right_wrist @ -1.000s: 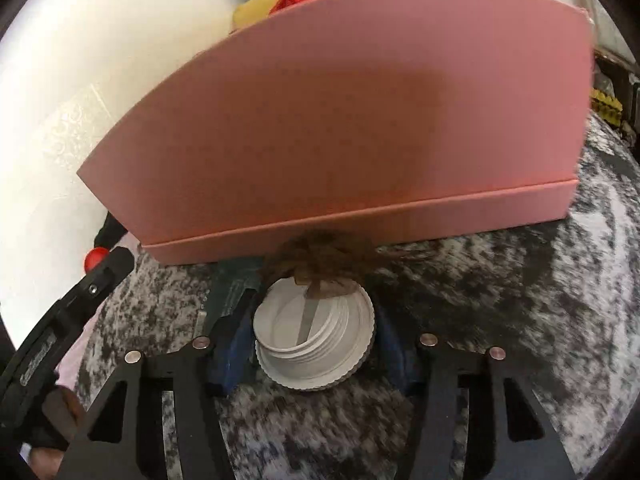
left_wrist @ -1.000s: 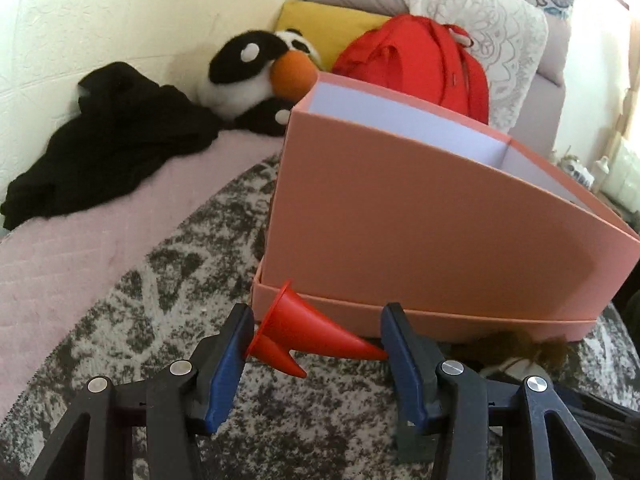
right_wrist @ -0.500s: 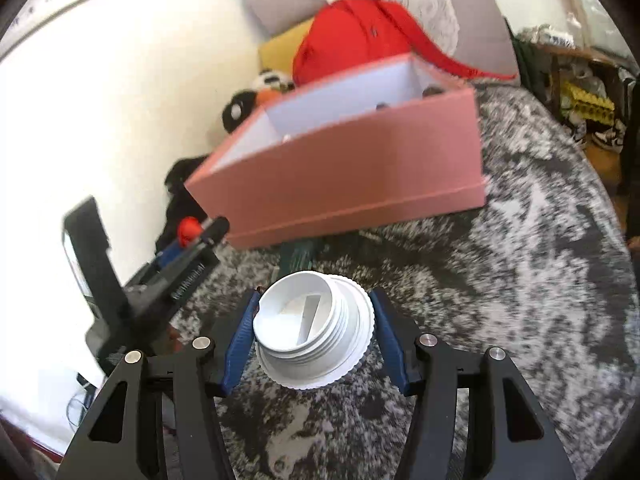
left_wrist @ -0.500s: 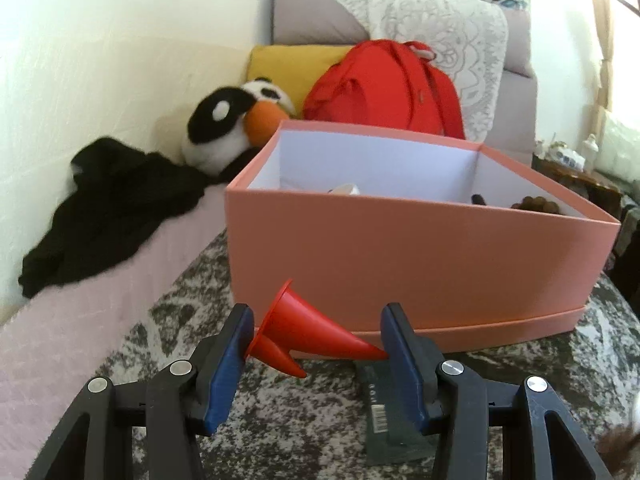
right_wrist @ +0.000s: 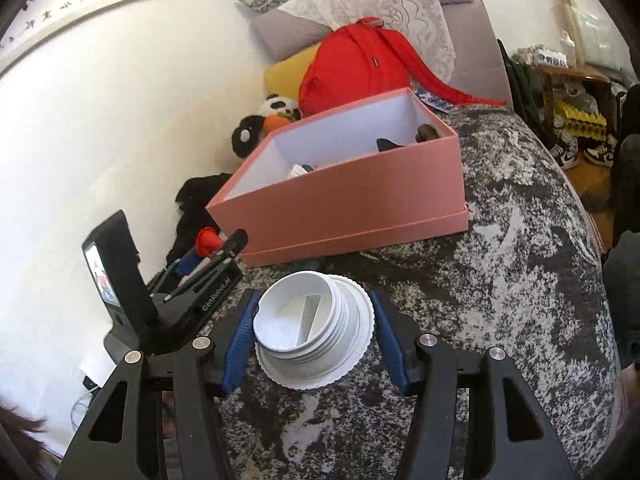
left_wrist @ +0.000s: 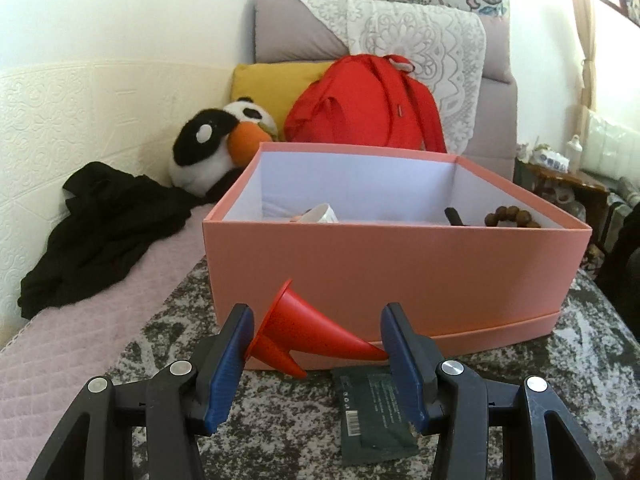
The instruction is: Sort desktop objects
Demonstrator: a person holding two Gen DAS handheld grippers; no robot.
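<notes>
— left gripper (left_wrist: 316, 344) status at time of inspection?
— clamped on a red cone (left_wrist: 308, 330). i held it sideways between the blue pads (left_wrist: 228, 364), wide mouth against the left pad, tip against the right one. it hung above the grey patterned cover (left_wrist: 560, 360), just in front of the pink box (left_wrist: 400, 268).

— right gripper (right_wrist: 314, 334)?
— closed on a white threaded cap (right_wrist: 312, 328), both pads touching its ribbed sides. open end faced the camera. it was held over the same cover, short of the box (right_wrist: 360, 200), with the left tool visible at its left.

— contents of the box?
— lid off, white inside. i noted a white cup-like item (left_wrist: 320, 214), a dark stick-like piece (left_wrist: 454, 216) and brown beads (left_wrist: 510, 216) near the right wall. i could not identify the rest.

— anything else on the cover?
— a dark green packet (left_wrist: 374, 416) lay flat, under my left gripper, just beside the box base.

— surroundings?
— red backpack (left_wrist: 360, 104), panda plush (left_wrist: 216, 144) and black cloth (left_wrist: 104, 228) behind and left of the box.
</notes>
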